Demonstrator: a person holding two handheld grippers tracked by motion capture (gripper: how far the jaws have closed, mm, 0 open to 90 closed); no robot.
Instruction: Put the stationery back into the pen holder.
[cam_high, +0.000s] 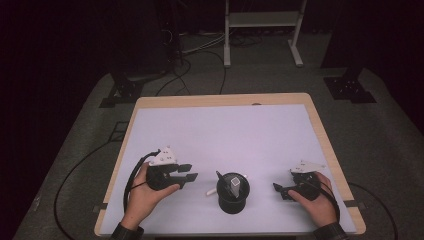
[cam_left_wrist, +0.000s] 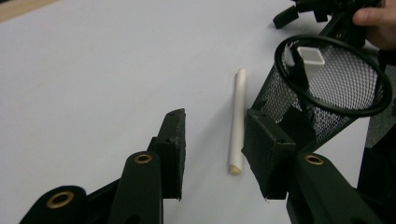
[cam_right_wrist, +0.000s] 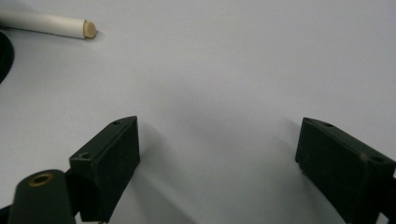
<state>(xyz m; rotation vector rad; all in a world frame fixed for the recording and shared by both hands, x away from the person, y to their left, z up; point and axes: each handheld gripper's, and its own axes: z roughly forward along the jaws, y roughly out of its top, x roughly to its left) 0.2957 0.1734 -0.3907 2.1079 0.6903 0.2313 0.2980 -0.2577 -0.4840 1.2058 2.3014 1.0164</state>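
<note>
On the table, near the middle of its near edge, stands a black mesh cup; a white square tube and a dark pen stand in it. Just left of the cup, close to its foot, a white marker lies flat on the surface; in the left gripper view the marker runs beside the cup without clearly touching it, its tan end toward the camera, and the tube leans against the cup's far wall. The left gripper sits left of the cup, between it and the table's left edge, pointing at the cup, held in the left hand. Its jaws stand apart with nothing between the pads; the marker lies ahead, nearer the right-hand pad, which shows in front of the cup's base. The right gripper rests near the near right corner in the right hand, pointing left toward the cup and well apart from it. Its jaws are spread wide over bare surface, and in the right gripper view the marker's tan end shows at the upper left.
</note>
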